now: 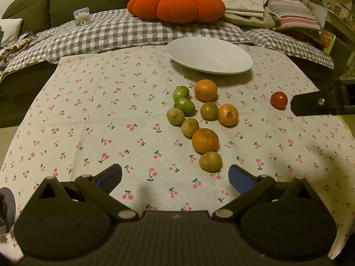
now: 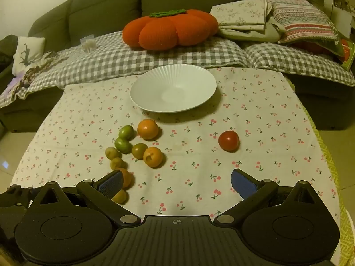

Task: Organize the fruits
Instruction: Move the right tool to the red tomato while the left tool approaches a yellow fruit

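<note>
The round ribbed white plate (image 2: 173, 88) is plain, without pattern; under it the cream tablecloth (image 2: 255, 115) is printed with small pink cherries on green stems; just before the plate lie orange, green and olive-yellow round fruits (image 2: 137, 148); to the plate's right a lone red tomato (image 2: 228, 140); behind it grey-and-white gingham bedding (image 2: 155, 59), an orange pumpkin-shaped cushion (image 2: 168, 30) topped green.

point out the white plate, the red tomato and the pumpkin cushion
white plate (image 2: 155, 108): right wrist view, on its near rim.
red tomato (image 2: 228, 140): right wrist view, middle of its skin.
pumpkin cushion (image 1: 176, 7): left wrist view, on its front centre lobe.
</note>
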The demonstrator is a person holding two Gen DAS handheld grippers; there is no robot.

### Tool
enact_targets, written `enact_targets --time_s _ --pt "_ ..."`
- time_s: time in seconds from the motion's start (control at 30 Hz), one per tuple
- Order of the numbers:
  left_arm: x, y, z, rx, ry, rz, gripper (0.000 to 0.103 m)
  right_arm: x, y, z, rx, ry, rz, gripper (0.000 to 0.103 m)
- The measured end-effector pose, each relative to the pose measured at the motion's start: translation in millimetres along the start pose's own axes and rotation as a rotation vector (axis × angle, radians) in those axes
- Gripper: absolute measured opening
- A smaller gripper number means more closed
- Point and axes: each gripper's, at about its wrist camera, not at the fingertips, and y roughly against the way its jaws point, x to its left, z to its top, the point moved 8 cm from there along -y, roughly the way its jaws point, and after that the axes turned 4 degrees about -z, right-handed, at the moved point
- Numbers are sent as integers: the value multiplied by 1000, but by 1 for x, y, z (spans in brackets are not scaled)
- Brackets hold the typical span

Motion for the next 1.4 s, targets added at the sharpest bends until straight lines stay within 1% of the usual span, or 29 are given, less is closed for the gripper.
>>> enact_targets --time_s 0.13,0.23,0.43,0.67,0.77,0.9,0.97,1.1,1.17,1.2,1.23,1.3,1.4 --pt "0 0 -1 2 -6 -5 101 -1 -1 0 3 -2 -3 103" --pt "-9 -5 -4 -1 -8 -6 101 -3 -4 0 13 -4 -8 103" --pt "-2 -4 -7 2 -11 -16 100 -6 -6 0 16 -14 -15 103" --pt "-4 -8 -4 2 -11 -15 99 -11 -10 2 20 -15 -27 103" --pt "-4 -11 -5 13 -3 -26 96 -14 -15 6 23 -8 -37 103" --pt "-2 -15 -6 39 23 -48 91 -22 -24 11 37 -35 -36 103" --pt "3 -16 -5 47 44 -53 89 -27 -27 15 31 -37 -51 103" --pt "11 -18 -3 45 75 -53 80 -40 -38 27 32 -61 -76 103" --pt "10 -21 -5 67 84 -79 74 -46 -45 33 38 -81 -74 103" --pt "8 -22 -7 76 89 -103 70 -50 -49 35 43 -89 -75 103" --pt "5 -23 -7 83 87 -121 67 -52 -52 37 51 -98 -73 103" --pt "-2 -24 -12 128 64 -134 63 -56 -61 39 76 -117 -56 102" --pt "-9 -28 -12 125 37 -157 54 -58 -72 45 82 -125 -54 102"
